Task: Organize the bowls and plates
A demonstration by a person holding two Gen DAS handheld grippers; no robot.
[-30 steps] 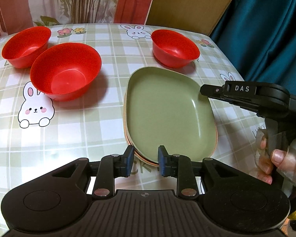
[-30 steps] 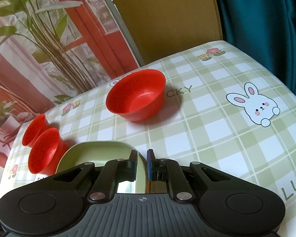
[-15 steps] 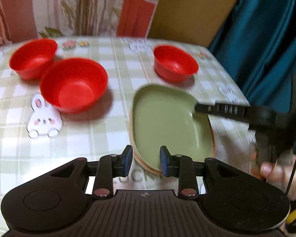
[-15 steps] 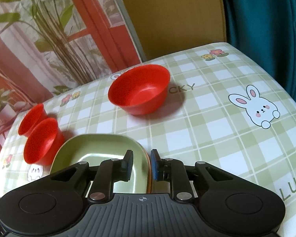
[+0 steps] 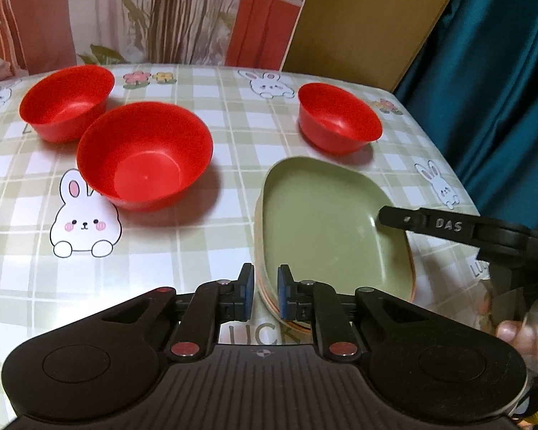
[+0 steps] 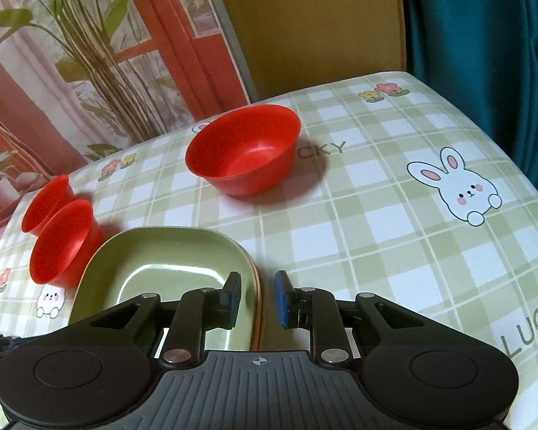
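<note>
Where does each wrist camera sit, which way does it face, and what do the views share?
Left wrist: on the left tool, angled down across the bunny tablecloth; its jaws clamp the near rim of the stacked plates; the right tool and a hand show at right.
Right wrist: on the right tool, angled down over the plates' right edge; its jaws, just opened, straddle the rim without pressing.
Shared: the plates, three red bowls, the tablecloth.
</note>
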